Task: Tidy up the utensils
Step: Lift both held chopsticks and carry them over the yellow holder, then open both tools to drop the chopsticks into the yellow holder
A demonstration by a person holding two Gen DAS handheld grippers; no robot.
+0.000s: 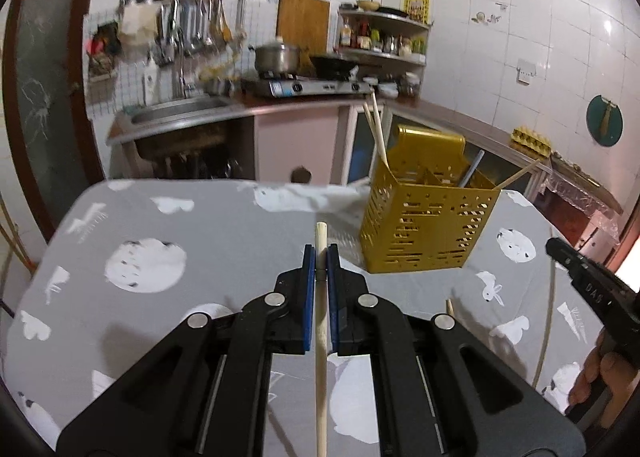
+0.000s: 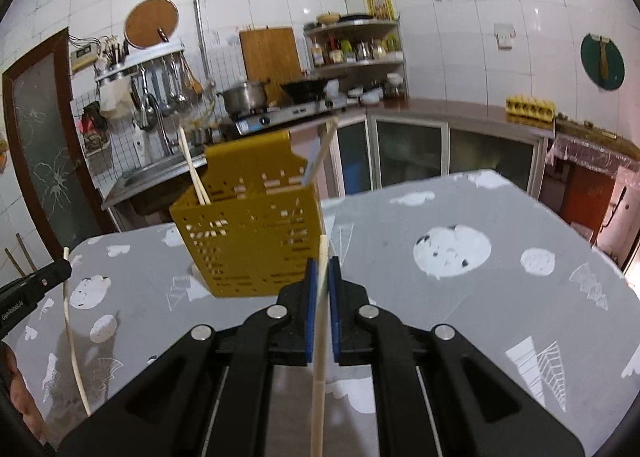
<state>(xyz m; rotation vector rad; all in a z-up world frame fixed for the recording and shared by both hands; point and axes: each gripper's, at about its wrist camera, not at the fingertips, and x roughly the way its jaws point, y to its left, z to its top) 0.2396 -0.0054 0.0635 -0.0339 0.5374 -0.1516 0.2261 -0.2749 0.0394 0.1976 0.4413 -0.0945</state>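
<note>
Two chopsticks are held above the table (image 2: 500,217), one per gripper; the left gripper (image 1: 320,257) is clamped on a chopstick (image 1: 321,337) just left of the yellow caddy (image 1: 424,225); the right gripper (image 2: 322,271) pinches another chopstick (image 2: 320,357) just right of the caddy, which holds more chopsticks (image 1: 376,129).

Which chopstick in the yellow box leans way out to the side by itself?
The chopstick poking over the box's right corner. It tilts low and alone; the other two stand steeply together at the left.
</note>
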